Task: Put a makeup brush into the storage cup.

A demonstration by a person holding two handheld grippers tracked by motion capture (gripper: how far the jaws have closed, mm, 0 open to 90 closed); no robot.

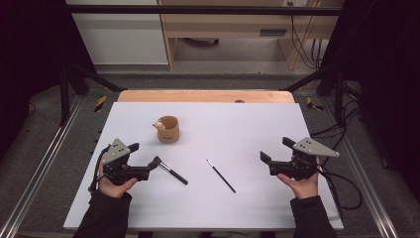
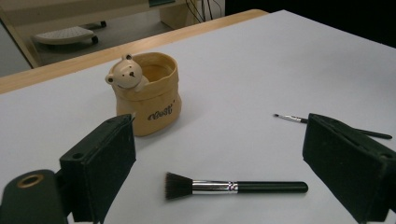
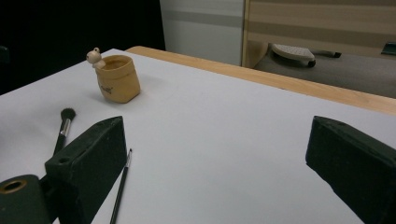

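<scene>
Your left hand-held gripper (image 1: 146,161) is open just beside the thick brush (image 2: 233,187); close on its handle toward three o'clock. Keep your right hand-held gripper (image 1: 275,150) open, apart.

Bear cup (image 1: 168,129) standing upper left of centre, two brushes (image 1: 173,173) (image 1: 221,176) lying mid-frame, open white table (image 1: 277,124) across the right half

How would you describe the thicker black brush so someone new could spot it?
On the white table, look just in front of the left gripper. The black-handled brush with a silver ferrule lies flat there; unlike the thin black liner brush, it has a bushy dark head.
</scene>
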